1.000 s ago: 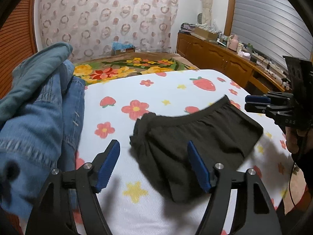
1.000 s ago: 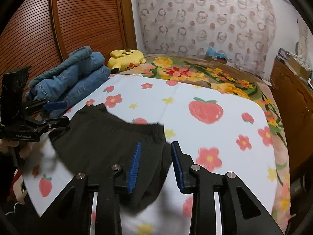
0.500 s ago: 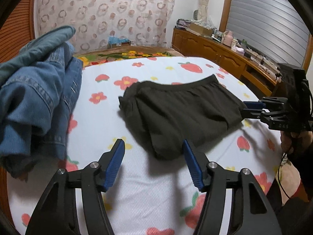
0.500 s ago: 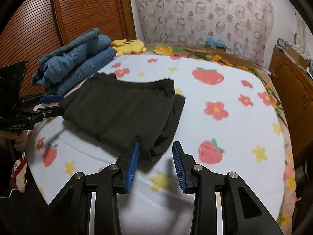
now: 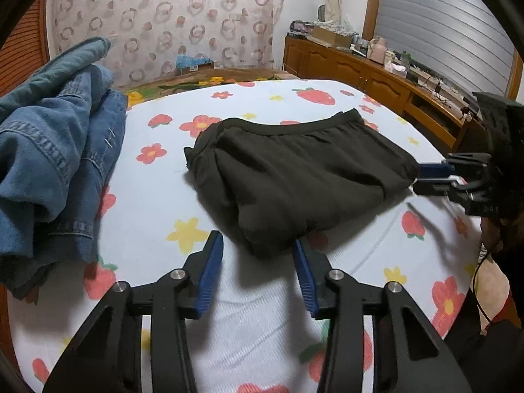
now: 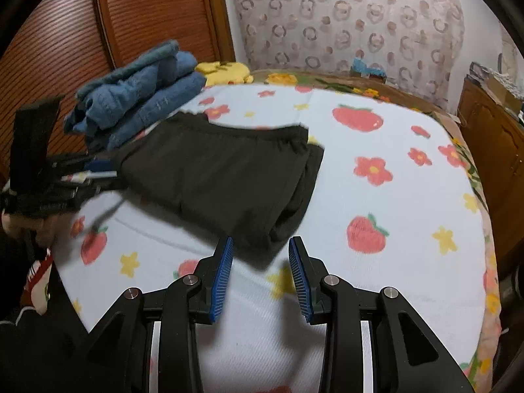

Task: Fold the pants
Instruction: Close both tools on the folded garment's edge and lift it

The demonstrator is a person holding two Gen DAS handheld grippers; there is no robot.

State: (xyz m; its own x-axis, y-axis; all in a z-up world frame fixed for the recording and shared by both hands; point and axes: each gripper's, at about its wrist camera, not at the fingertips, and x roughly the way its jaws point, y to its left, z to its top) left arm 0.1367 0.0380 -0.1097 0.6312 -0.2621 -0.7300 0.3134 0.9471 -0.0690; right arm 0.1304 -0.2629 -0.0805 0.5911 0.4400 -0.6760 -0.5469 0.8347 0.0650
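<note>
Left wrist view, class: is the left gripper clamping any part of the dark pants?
No: the left gripper is open, its blue fingers apart either side of the near corner of the dark pants, which lie on the bedsheet.

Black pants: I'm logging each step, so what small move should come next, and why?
Probably lift both grippers away. The black pants already lie folded on the bedsheet, and the left gripper and right gripper are open, holding nothing, near its front edge.

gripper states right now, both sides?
Left gripper: open, holding nothing, just short of the black pants.
Right gripper: open, holding nothing.
</note>
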